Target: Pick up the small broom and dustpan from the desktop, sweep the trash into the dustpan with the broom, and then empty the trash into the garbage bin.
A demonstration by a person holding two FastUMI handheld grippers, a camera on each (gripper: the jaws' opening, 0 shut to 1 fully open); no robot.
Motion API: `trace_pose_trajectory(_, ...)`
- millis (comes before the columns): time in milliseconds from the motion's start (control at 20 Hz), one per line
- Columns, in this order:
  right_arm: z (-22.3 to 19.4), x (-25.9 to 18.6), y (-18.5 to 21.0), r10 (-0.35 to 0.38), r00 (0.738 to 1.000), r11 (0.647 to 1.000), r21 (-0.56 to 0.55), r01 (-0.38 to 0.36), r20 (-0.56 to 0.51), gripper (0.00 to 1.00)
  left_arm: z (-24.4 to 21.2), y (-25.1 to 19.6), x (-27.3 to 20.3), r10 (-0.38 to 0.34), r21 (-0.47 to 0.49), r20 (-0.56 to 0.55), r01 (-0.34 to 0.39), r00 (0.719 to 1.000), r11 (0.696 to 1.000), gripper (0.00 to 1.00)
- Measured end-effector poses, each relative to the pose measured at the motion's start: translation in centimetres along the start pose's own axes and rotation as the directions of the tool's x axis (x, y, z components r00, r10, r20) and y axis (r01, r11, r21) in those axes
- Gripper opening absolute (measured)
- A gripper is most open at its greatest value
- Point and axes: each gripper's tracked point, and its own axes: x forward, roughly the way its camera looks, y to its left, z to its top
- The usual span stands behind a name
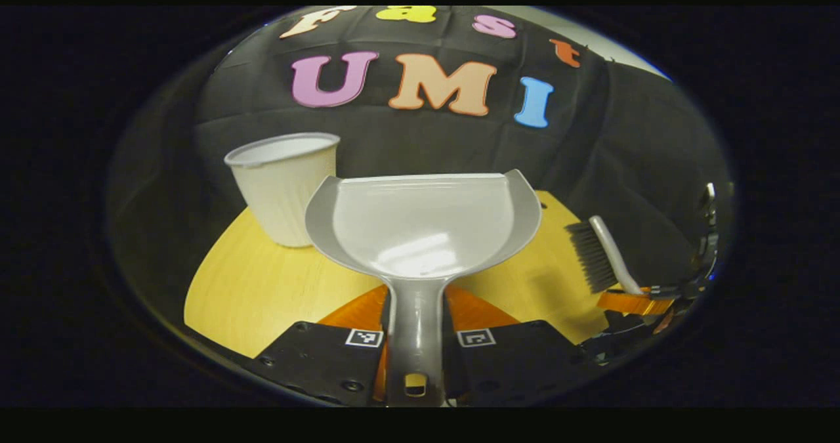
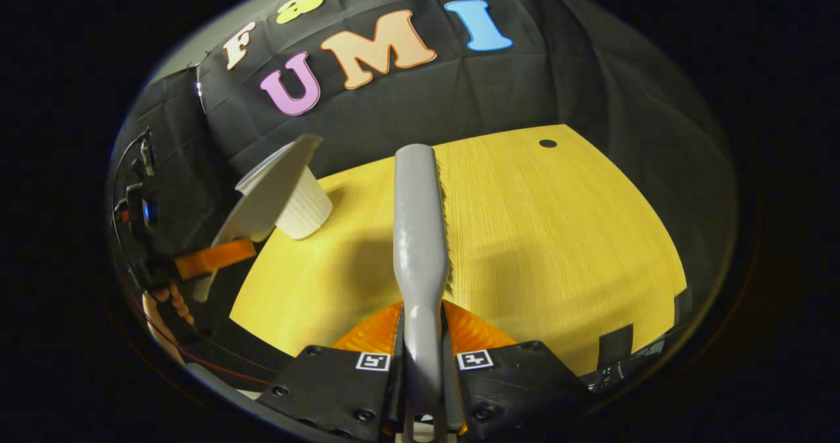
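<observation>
My left gripper (image 1: 415,339) is shut on the handle of the grey dustpan (image 1: 420,223), held above the yellow table (image 1: 262,285); the pan's inside looks bare. Just left of the pan stands the white ribbed garbage bin (image 1: 285,187). At the right the small broom (image 1: 600,256) hangs bristles-left in the other gripper (image 1: 633,302). In the right gripper view my right gripper (image 2: 420,359) is shut on the grey broom (image 2: 420,233), which points forward over the table (image 2: 538,246). The dustpan (image 2: 272,190) shows edge-on at the left, tilted against the bin (image 2: 303,208), held by the left gripper (image 2: 213,257).
A small dark dot (image 2: 547,144) marks the table's far side. Black tape patches (image 2: 618,344) sit on its near right edge. A hand (image 2: 164,305) shows behind the left gripper. The black cloth wall rises right behind the bin.
</observation>
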Motion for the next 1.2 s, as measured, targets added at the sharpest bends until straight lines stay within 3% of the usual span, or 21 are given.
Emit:
trace_pose_trajectory(300,-3.4,3.9,-0.6,-0.036,0.994,0.999,-0.036,0.032,-0.102,0.22,-6.7,-0.2,2.4,0.062,0.017,-0.162,-0.06,0.985,0.998,0.27)
trace_pose_trajectory(500,-4.2,6.8,-0.1,-0.065,0.985,0.997,-0.06,0.056,-0.158,0.22,-8.9,0.2,3.9,0.101,0.057,-0.202,-0.091,0.974,0.994,0.27)
trace_pose_trajectory(750,-4.1,8.9,0.9,-0.111,0.966,0.993,-0.063,0.099,-0.232,0.22,-9.7,0.9,4.4,0.119,0.054,-0.245,-0.109,0.962,0.993,0.27)
trace_pose_trajectory(1150,-6.2,9.8,1.0,-0.112,0.955,0.993,-0.062,0.099,-0.274,0.22,-9.5,1.0,4.4,0.14,0.069,-0.262,-0.126,0.955,0.99,0.27)
trace_pose_trajectory(1200,-6.3,9.7,0.8,-0.11,0.955,0.993,-0.06,0.097,-0.275,0.22,-9.9,1.0,4.6,0.143,0.073,-0.268,-0.128,0.953,0.989,0.31)
